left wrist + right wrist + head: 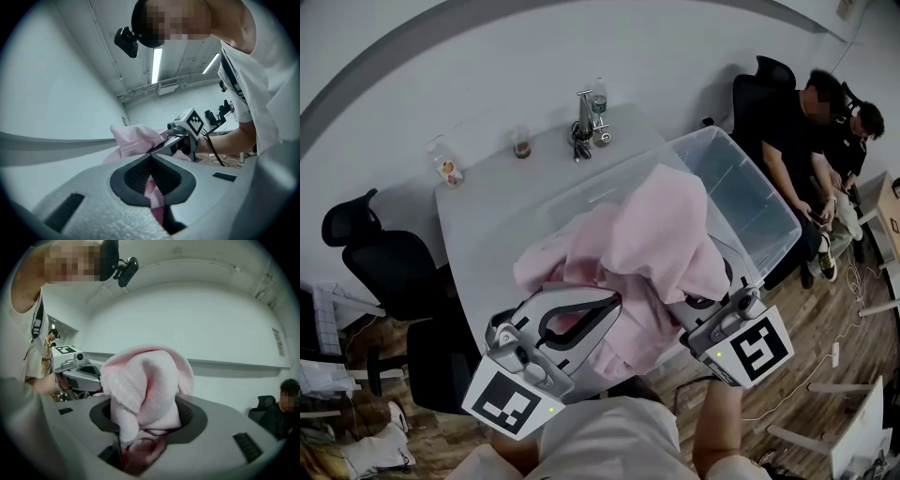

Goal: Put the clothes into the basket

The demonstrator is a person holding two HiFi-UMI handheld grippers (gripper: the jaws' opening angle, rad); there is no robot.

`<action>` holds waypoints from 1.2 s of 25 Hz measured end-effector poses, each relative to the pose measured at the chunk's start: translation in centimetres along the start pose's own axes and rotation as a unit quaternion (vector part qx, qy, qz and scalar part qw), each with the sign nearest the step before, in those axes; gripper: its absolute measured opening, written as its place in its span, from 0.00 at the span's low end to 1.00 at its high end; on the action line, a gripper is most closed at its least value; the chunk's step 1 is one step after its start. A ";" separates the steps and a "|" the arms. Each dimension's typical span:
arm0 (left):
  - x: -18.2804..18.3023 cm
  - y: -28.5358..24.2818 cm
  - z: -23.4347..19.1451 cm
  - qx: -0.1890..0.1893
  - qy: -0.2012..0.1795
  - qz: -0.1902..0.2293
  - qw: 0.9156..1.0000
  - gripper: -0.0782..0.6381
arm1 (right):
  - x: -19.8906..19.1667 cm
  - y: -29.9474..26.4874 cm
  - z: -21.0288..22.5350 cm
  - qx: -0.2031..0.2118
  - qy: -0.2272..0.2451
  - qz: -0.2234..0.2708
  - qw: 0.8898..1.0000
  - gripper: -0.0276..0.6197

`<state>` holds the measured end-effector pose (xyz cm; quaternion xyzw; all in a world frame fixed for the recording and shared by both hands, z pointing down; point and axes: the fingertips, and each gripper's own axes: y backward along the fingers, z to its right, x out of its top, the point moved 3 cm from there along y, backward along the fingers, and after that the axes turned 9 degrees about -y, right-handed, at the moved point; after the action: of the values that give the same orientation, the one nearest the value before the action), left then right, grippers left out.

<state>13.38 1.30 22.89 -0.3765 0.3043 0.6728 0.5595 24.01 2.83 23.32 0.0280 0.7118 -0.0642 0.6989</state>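
Cloth fills the middle of the head view: a pink garment (652, 244) hangs bunched in the air between two hand-held claws, above the near part of a pale bench (487, 216). It sits just in front of the clear plastic basket (769, 202), and its top hump overlaps the basket's near rim. The left claw (609, 300) reaches in from the lower left and the right claw (680, 305) from the lower right. Both are held level and angled inward, so their tips point towards each other under the fabric. Each claw's marker cube faces up, close to the person's body, and the forearms enter from the bottom edge. In the left gripper view the left claw (151, 157) has its jaws pressed together on a thin fold of pink cloth, and the person's right hand (199, 144) grips the other tool beyond. In the right gripper view the right claw (140, 427) is partly closed around a thick wad of the garment, which bulges up over it. A bottle (599, 98) and a cup (521, 143) stand at the bench's far edge.
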 end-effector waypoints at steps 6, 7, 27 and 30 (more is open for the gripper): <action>-0.4 -4.5 0.3 -0.023 0.003 0.001 1.000 0.11 | -1.0 2.0 4.7 -0.030 -0.005 -0.008 1.000 0.40; -0.5 -5.2 0.4 -0.026 0.004 0.001 1.000 0.11 | -1.2 2.3 5.4 -0.035 -0.005 -0.010 0.999 0.40; -5.9 -13.9 2.5 -0.081 0.054 -0.040 0.994 0.11 | -13.2 2.4 12.0 -0.042 -0.031 -0.164 0.985 0.43; -6.6 -14.3 2.9 -0.087 0.058 -0.048 0.993 0.11 | -14.7 2.1 12.0 -0.032 -0.030 -0.187 0.981 0.44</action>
<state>27.50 2.93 30.17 -0.4765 0.2584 0.6456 0.5379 36.50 4.07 37.74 -0.1300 0.6849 -0.1723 0.6959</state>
